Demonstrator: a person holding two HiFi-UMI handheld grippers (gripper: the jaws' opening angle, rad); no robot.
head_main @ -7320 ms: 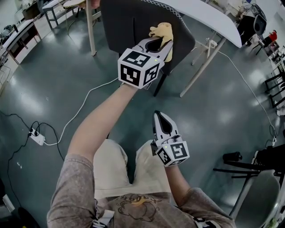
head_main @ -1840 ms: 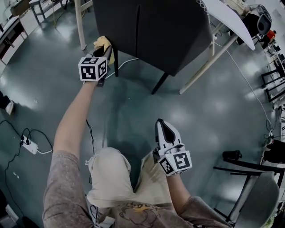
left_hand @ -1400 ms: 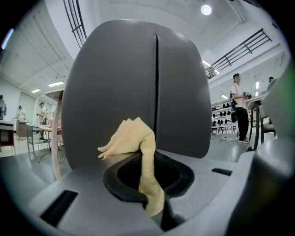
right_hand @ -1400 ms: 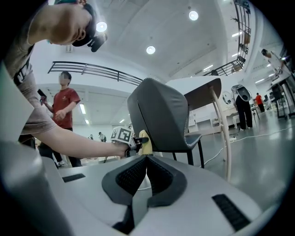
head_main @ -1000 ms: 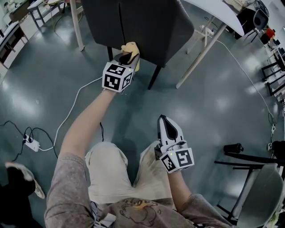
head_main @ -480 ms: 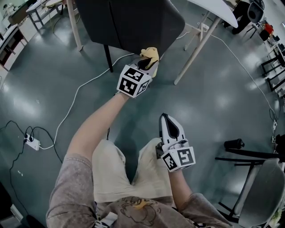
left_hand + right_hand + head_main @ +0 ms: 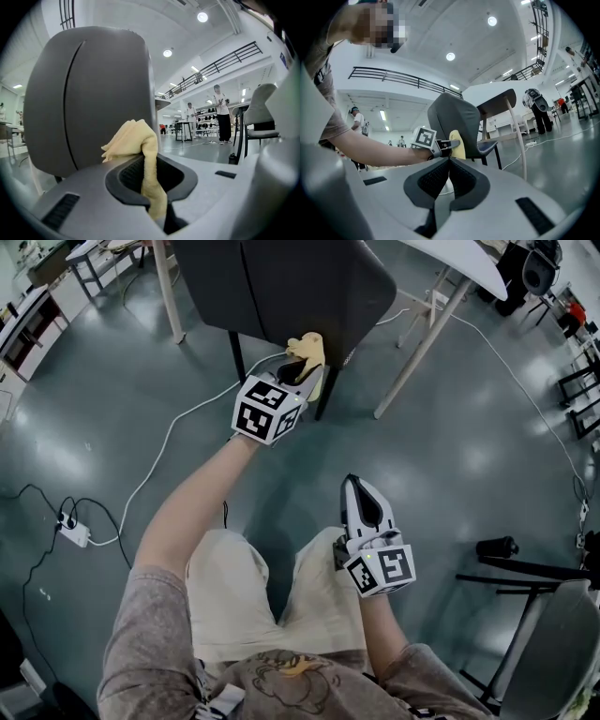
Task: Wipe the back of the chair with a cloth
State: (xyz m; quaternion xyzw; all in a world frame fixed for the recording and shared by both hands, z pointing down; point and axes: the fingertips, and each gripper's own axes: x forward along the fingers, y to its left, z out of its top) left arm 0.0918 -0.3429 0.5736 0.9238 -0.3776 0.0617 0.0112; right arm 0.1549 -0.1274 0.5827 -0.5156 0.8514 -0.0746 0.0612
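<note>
- Left gripper (image 7: 296, 374): jaws clamped on yellow cloth (image 7: 309, 349), cloth against chair back (image 7: 291, 282), near its lower edge.
- Right gripper (image 7: 356, 486): jaws together, nothing between, well apart from chair.

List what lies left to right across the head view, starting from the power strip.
power strip → left tongs holding the cloth → right tongs → dark object on the floor
</note>
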